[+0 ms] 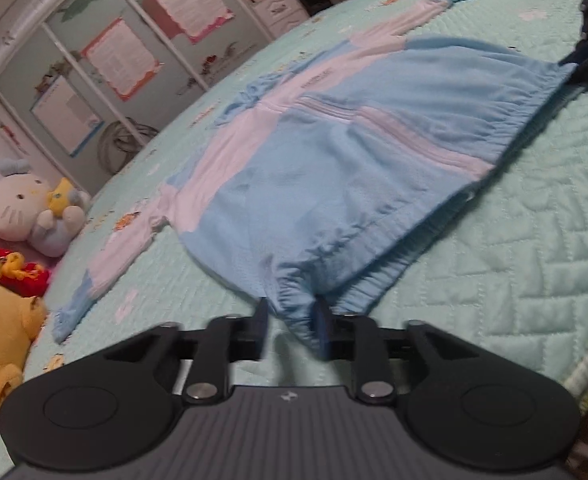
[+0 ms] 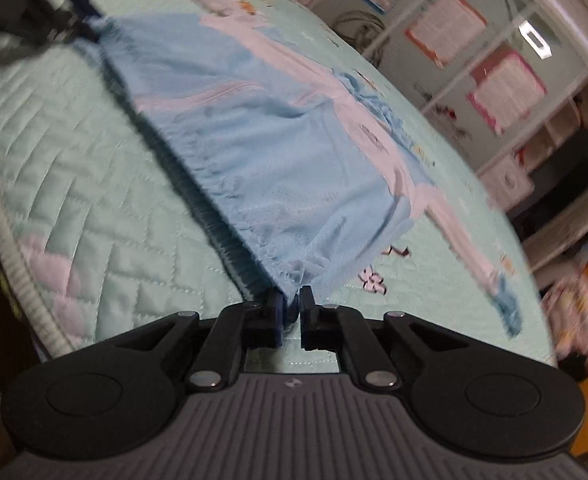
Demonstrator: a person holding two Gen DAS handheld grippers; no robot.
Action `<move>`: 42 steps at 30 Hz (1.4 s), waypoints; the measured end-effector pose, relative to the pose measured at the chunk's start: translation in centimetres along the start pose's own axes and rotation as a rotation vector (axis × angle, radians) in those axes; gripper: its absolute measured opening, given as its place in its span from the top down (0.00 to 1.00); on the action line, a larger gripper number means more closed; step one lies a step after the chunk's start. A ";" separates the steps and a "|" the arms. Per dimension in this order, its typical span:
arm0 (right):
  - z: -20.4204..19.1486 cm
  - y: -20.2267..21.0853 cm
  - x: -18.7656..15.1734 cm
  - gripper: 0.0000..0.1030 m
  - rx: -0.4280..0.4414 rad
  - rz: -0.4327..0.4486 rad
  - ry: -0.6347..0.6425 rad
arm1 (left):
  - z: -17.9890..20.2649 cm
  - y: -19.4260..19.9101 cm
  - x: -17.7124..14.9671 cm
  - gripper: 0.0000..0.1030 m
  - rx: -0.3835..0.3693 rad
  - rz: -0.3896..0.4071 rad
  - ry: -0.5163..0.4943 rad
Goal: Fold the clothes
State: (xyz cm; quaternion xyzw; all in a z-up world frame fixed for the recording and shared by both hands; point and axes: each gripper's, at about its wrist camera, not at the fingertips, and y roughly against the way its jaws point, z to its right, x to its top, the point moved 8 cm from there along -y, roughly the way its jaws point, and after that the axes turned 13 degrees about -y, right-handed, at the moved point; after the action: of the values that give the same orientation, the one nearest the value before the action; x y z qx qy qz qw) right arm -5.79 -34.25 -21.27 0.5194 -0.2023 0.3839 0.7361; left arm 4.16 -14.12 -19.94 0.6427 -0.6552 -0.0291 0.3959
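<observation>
We see a light blue and white jacket (image 1: pixel 334 152) lying spread on the bed's mint green quilted cover (image 1: pixel 534 240), with its elastic hem lifted a little at both near corners. Our left tongs (image 1: pixel 291 324) stand partly open with one hem corner bunched between the fingers, and we cannot tell if the pads press on it. Our right tongs (image 2: pixel 292 304) are nearly closed and pinch the other hem corner; plush toys (image 1: pixel 17 208) sit beside the bed.
</observation>
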 end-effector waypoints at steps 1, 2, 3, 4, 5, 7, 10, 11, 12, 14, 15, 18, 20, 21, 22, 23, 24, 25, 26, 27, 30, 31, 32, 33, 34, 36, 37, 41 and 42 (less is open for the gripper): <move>0.1 -0.1 0.0 0.94 0.009 -0.002 -0.015 | -0.1 -0.1 -0.1 0.56 0.009 0.000 0.001; 0.1 -0.1 -0.1 0.94 0.017 -0.004 -0.027 | -0.1 -0.2 -0.1 0.55 0.012 0.000 0.000; 0.2 -0.2 -0.1 0.94 0.025 -0.006 -0.040 | -0.1 -0.2 -0.1 0.56 0.005 0.001 -0.005; 0.2 -0.3 -0.1 0.94 0.033 -0.008 -0.052 | 0.0 -0.2 -0.1 0.65 -0.015 -0.001 -0.009; 0.3 -0.3 -0.2 0.94 0.041 -0.010 -0.065 | 0.2 -0.1 -0.1 0.88 -0.060 -0.006 -0.013; 0.7 -0.5 -0.1 0.94 0.062 -0.020 -0.102 | 0.3 0.2 -0.1 0.94 -0.108 -0.029 -0.032; 1.7 -0.5 -0.1 0.94 0.108 -0.047 -0.205 | 0.7 0.8 -0.3 0.94 -0.089 -0.041 -0.123; 2.0 -0.5 -0.1 0.94 0.119 -0.054 -0.234 | 0.8 1.0 -0.3 0.94 -0.084 -0.043 -0.145; 2.2 -0.5 -0.1 0.94 0.132 -0.058 -0.261 | 0.9 1.0 -0.3 0.93 -0.082 -0.041 -0.150; 2.6 -0.5 -0.2 0.90 0.159 -0.065 -0.314 | 1.2 1.0 -0.3 0.91 -0.081 -0.036 -0.163; 2.6 -0.4 -0.4 0.90 0.170 -0.063 -0.326 | 1.5 1.0 -0.2 0.92 -0.084 -0.033 -0.180; 2.8 0.2 -0.7 0.87 0.207 -0.041 -0.295 | 1.7 1.3 -0.3 0.86 -0.080 -0.029 -0.215; 3.3 0.7 -0.8 0.73 0.234 -0.028 -0.290 | 1.1 1.5 -0.4 0.72 -0.089 -0.028 -0.207; 3.7 0.9 -0.8 0.68 0.256 -0.026 -0.304 | 0.8 1.6 -0.4 0.70 -0.094 -0.027 -0.202; 4.2 1.2 -0.9 0.59 0.278 -0.025 -0.320 | 0.3 1.7 -0.6 0.64 -0.110 -0.028 -0.178; 4.7 1.4 -0.9 0.49 0.306 -0.030 -0.340 | -0.8 1.8 -0.8 0.60 -0.153 -0.032 -0.113; 5.2 1.5 -1.0 0.43 0.329 -0.037 -0.358 | -1.8 1.9 -1.2 0.59 -0.206 -0.035 -0.041; 5.8 1.7 -1.2 0.38 0.352 -0.045 -0.376 | -2.8 2.1 -1.6 0.58 -0.280 -0.034 0.046; 6.3 1.8 -1.4 0.38 0.374 -0.054 -0.395 | -3.8 2.2 -2.0 0.57 -0.355 -0.033 0.138; 6.9 1.9 -1.5 0.38 0.396 -0.057 -0.421 | -4.7 2.2 -2.4 0.57 -0.431 -0.031 0.242; 8.9 1.9 -1.5 0.38 0.482 -0.054 -0.557 | -7.4 2.3 -2.9 0.58 -0.636 -0.007 0.518; 9.7 1.5 -1.2 0.38 0.490 -0.047 -0.612 | -8.2 2.3 -2.5 0.61 -0.666 0.024 0.586; 10.5 1.1 -0.9 0.38 0.492 -0.039 -0.668 | -9.1 2.3 -2.2 0.63 -0.695 0.056 0.653; 11.3 0.4 -0.6 0.38 0.471 -0.029 -0.716 | -10.0 2.1 -1.7 0.63 -0.722 0.092 0.723; 12.2 -0.4 -0.2 0.38 0.450 -0.019 -0.769 | -10.9 1.8 -1.0 0.60 -0.747 0.139 0.798; 14.2 -2.9 0.3 0.38 0.399 -0.010 -0.901 | -12.9 0.5 0.5 0.59 -0.786 0.222 0.924; 15.4 -4.3 0.5 0.38 0.391 -0.005 -0.987 | -13.9 -0.4 1.2 0.56 -0.789 0.255 0.976; 18.5 -10.3 1.3 0.38 0.459 0.008 -1.274 | -16.1 -6.6 -0.7 0.37 -0.469 0.107 1.109; 18.7 -11.7 1.5 0.38 0.483 -0.001 -1.308 | -16.0 -8.5 -2.1 0.38 -0.396 0.022 1.150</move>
State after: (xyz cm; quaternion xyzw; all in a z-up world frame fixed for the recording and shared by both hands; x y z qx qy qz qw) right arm 6.13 -52.88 -20.28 0.7932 -0.5130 0.0260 0.3270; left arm 19.78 -6.28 -14.64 0.4627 -0.3252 0.2053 0.7988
